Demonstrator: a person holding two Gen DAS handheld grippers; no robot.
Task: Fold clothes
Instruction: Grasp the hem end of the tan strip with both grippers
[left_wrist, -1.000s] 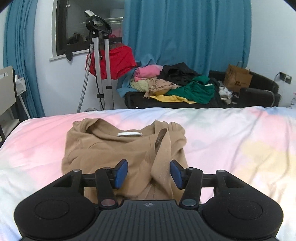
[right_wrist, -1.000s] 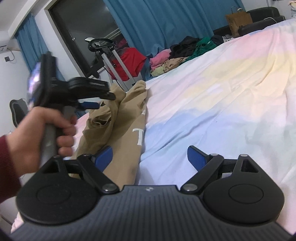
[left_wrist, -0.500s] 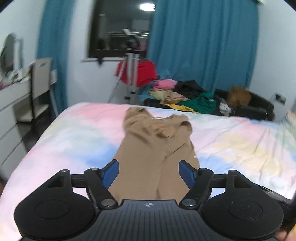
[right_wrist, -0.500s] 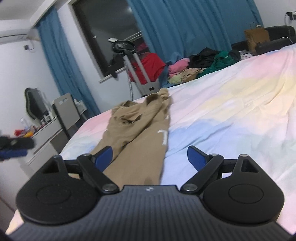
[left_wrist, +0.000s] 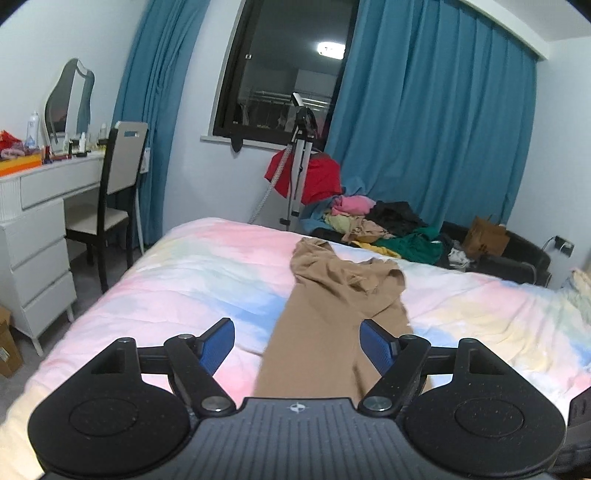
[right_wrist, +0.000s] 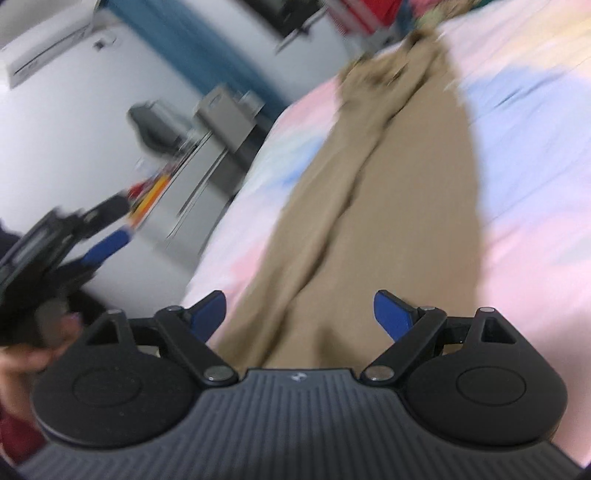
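Trousers (left_wrist: 332, 306) in tan cloth lie stretched lengthwise on the bed (left_wrist: 177, 280), legs side by side and running toward me, the bunched waist end at the far side near the bed's far edge. In my right wrist view the same trousers (right_wrist: 373, 206) fill the middle of the picture, though that frame is smeared and I cannot read fine detail in it.

My left gripper (left_wrist: 297, 343) hangs over the near end of the legs with its blue fingers (left_wrist: 218, 345) spread wide and opening further; the cloth shows between them but neither pad presses on it, so I have hold of nothing there. My right gripper (right_wrist: 299, 314) also sits above the legs, its fingers (right_wrist: 391, 314) wide apart yet closing at this moment, with the fabric below and between them and no pad touching it.

At the left edge of the right wrist view I can see my left hand (right_wrist: 22, 354) wrapped round the other tool's handle.

Beyond the bed stands a dark sofa (left_wrist: 509, 258) heaped with a pile of clothes (left_wrist: 373, 225), blue curtains (left_wrist: 436, 122) behind it. A white desk (left_wrist: 44, 206) and a chair (left_wrist: 110, 199) stand to the left.
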